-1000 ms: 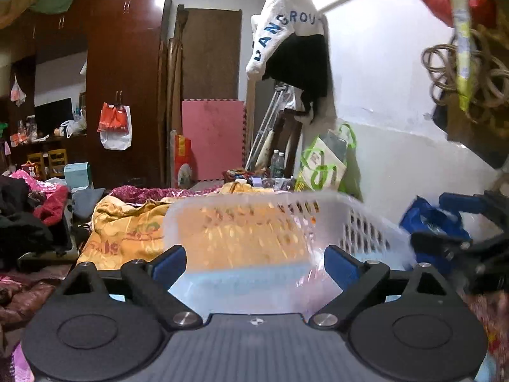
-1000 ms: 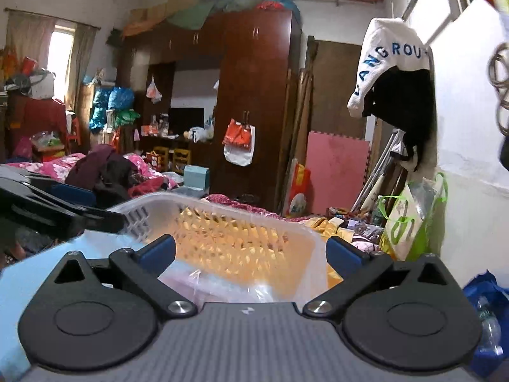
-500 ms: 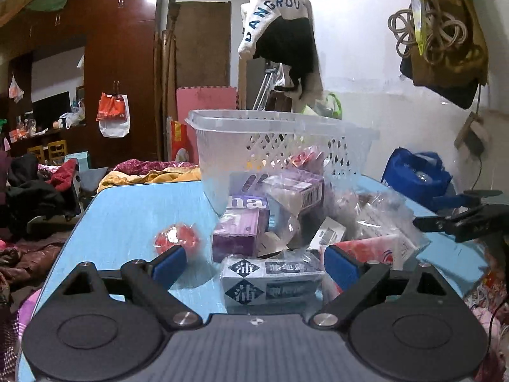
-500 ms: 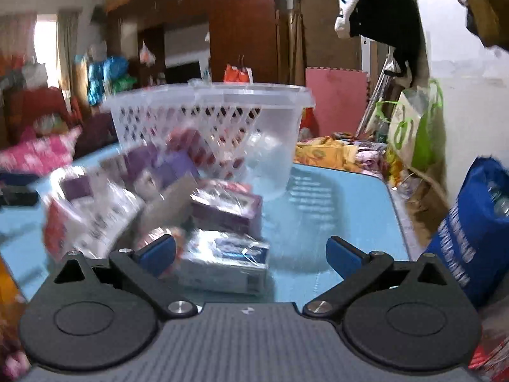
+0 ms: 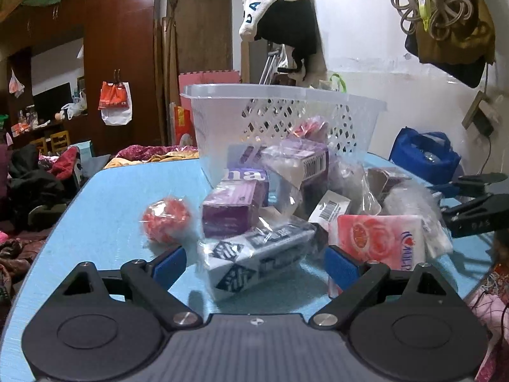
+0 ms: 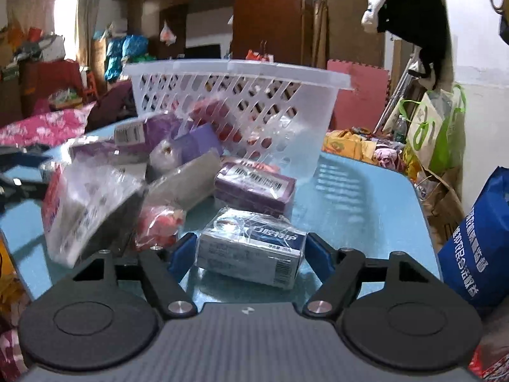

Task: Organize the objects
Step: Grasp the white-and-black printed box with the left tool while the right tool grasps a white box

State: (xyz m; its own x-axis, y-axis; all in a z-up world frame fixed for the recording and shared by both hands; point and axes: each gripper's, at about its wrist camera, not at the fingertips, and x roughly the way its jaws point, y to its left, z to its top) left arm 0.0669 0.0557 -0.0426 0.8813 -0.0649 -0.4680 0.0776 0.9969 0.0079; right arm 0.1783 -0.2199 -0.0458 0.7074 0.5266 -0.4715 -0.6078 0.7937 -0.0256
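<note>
1. Packets and boxes (image 5: pixel 286 184) lie heaped mid-table on the blue table (image 5: pixel 105 210), just before a clear basket (image 5: pixel 280 117) that stands toward the far edge.
2. Left gripper (image 5: pixel 254 259) has its jaws spread wide, a white-and-navy wrapped box (image 5: pixel 254 254) lying between them, untouched.
3. Right gripper (image 6: pixel 249 250) is closing its jaws around a grey wrapped box (image 6: pixel 251 248); whether the pads press it yet, I can't quite tell.
4. A red wrapped ball (image 5: pixel 165 216) sits apart toward the left edge.
</note>
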